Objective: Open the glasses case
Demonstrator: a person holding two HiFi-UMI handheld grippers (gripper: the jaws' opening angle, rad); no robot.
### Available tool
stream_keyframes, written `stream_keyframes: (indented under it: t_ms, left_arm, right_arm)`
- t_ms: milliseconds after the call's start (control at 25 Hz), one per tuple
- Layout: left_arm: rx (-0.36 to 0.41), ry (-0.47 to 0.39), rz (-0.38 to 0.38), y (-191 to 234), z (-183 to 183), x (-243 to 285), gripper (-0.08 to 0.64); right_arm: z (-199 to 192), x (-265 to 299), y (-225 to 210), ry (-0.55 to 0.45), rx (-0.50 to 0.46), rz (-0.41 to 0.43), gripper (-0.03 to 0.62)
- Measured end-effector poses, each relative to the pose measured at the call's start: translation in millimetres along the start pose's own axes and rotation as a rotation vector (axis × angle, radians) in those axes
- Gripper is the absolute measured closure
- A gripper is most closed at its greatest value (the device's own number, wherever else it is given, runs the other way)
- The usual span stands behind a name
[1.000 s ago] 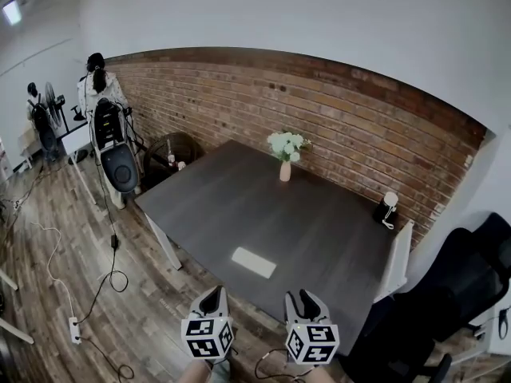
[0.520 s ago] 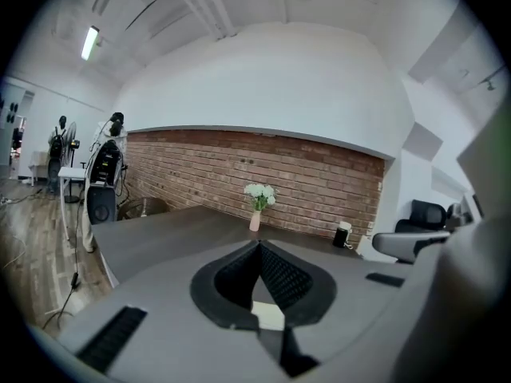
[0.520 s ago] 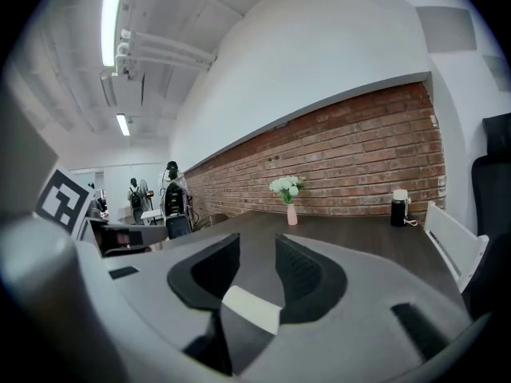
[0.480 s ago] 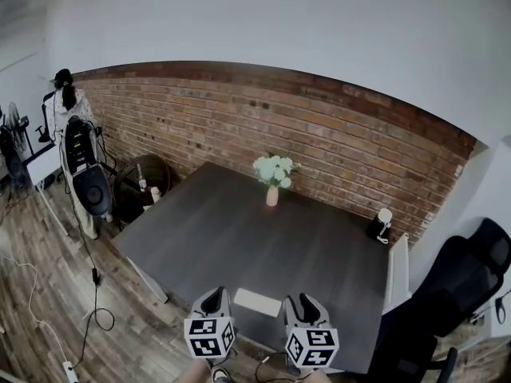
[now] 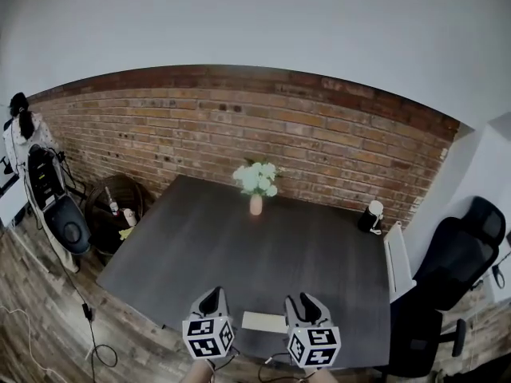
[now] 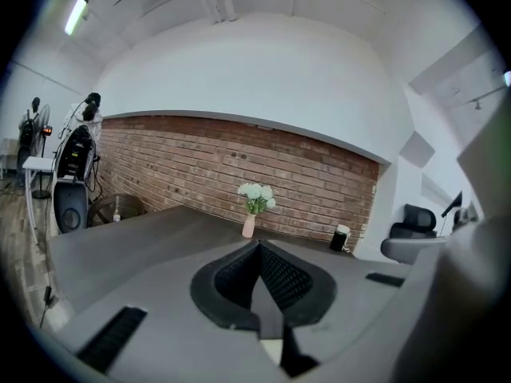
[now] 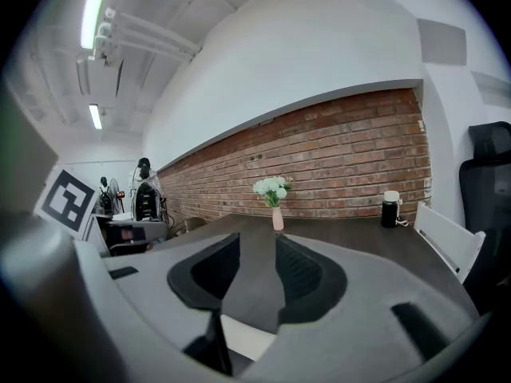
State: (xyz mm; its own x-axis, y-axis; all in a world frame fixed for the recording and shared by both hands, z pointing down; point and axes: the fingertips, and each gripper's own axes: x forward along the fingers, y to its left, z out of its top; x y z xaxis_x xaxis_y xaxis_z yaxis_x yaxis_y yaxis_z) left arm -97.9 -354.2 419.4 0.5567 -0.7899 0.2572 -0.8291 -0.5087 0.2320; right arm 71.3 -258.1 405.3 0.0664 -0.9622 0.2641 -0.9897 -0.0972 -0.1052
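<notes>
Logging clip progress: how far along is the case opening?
Done: nothing visible. The case lies flat at the table's near edge, apparently closed. In hand: the left gripper, tips together, and the right gripper, slightly open, flank it, both empty and not touching it. Left: grip it and lift the lid.

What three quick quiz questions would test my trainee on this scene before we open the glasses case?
1. True or false: the right gripper is gripping the glasses case.
2. What stands at the middle of the table's far edge? A) vase of flowers B) laptop C) mug
3. Fill in: the dark bottle stands near the table's far ___ corner.
Key: 1 false: the case lies on the table between the left gripper and the right one, and neither holds it. 2 A. 3 right.
</notes>
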Motion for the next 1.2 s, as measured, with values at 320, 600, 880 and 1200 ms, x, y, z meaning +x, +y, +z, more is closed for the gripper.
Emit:
stream_keyframes:
  t_ms: [320,600,880,1200]
  left_arm:
    - [-0.042,0.049,-0.024,2,-11,44,0.565]
    - [-0.023,0.066,-0.031,-15,-15,66,0.565]
    - [-0.030,0.145,-0.007,-23,-49,63,0.565]
    - [-0.028,0.261,0.015,-17,-111,63,0.565]
  right_arm:
    - [-7,19,-25,0.040,0.005,-0.059,0.449]
    - [-6,37,-42,0.065,-0.006,-0.030,0.449]
    - [-28,38,-53,0.133,-0.003,-0.004,0.449]
    - [-83,46,-59,0.235,0.030,0.015,0.448]
